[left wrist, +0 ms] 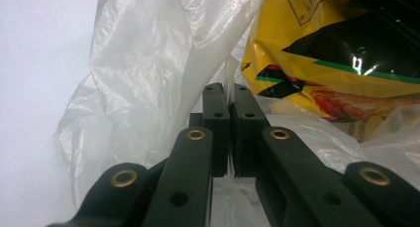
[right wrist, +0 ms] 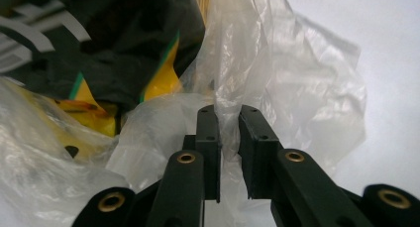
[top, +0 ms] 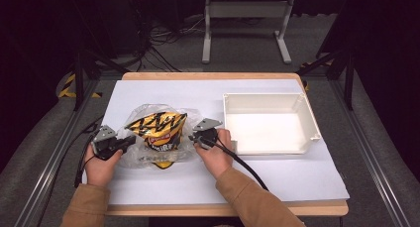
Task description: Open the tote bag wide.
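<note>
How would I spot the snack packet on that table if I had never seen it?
Start at the white table and go left of the empty white bin. There a crumpled clear plastic bag lies between the person's two hands. The snack packet sits inside it, the only bright yellow-and-black thing among all that white.

Dim room w/ grey carpet floor [top: 237,63], black cables [top: 163,38] tangled at back, a white metal stand [top: 245,11] behind the wooden table w/ white top sheet [top: 163,88], black frame rails [top: 49,157] both sides.
</note>
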### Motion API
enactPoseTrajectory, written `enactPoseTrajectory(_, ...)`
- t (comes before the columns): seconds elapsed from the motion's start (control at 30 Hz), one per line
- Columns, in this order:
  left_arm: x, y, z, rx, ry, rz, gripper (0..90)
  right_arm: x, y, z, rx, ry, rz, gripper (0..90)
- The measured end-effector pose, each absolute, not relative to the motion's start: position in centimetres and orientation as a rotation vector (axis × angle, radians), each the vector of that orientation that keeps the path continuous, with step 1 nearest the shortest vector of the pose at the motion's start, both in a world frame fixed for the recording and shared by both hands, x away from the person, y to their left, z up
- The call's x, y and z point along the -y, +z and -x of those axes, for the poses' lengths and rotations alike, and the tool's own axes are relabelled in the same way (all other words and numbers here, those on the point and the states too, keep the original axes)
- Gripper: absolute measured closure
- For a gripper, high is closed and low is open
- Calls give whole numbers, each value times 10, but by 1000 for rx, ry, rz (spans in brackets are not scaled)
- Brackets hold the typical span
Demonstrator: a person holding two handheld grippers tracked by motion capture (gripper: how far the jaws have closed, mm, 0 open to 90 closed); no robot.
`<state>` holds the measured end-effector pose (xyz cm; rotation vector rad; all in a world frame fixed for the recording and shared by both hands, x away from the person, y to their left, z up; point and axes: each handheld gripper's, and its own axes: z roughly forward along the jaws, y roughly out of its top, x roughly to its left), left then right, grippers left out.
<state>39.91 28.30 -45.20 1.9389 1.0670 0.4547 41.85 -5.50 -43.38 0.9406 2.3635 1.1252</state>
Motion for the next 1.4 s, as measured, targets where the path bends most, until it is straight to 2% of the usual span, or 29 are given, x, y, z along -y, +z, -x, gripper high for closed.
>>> enactPoseTrajectory(0.33,-285,-452,-399,-1082,457,-1931,861,54,-444,-423,-2462,1023,-1007,743)
enactPoseTrajectory(0.5,-284,-450,-397,-1073,460,-1918,840,58,-437,-415,-2419,1082,-982,622)
enactPoseTrajectory(0.63,-284,-448,-395,-1064,462,-1905,824,63,-429,-407,-2356,1152,-911,486)
enactPoseTrajectory(0.73,-285,-447,-394,-1062,461,-1900,816,66,-423,-402,-2308,1174,-875,429)
enactPoseTrajectory(0.9,-285,-446,-392,-1056,456,-1890,796,75,-409,-395,-2243,1240,-838,396)
enactPoseTrajectory(1.13,-288,-441,-388,-1037,463,-1853,722,84,-396,-391,-2214,1322,-815,382)
enactPoseTrajectory(1.2,-290,-438,-386,-1029,474,-1839,648,88,-390,-390,-2219,1341,-804,372)
enactPoseTrajectory(1.4,-293,-427,-376,-988,475,-1762,504,96,-376,-388,-2236,1451,-766,330)
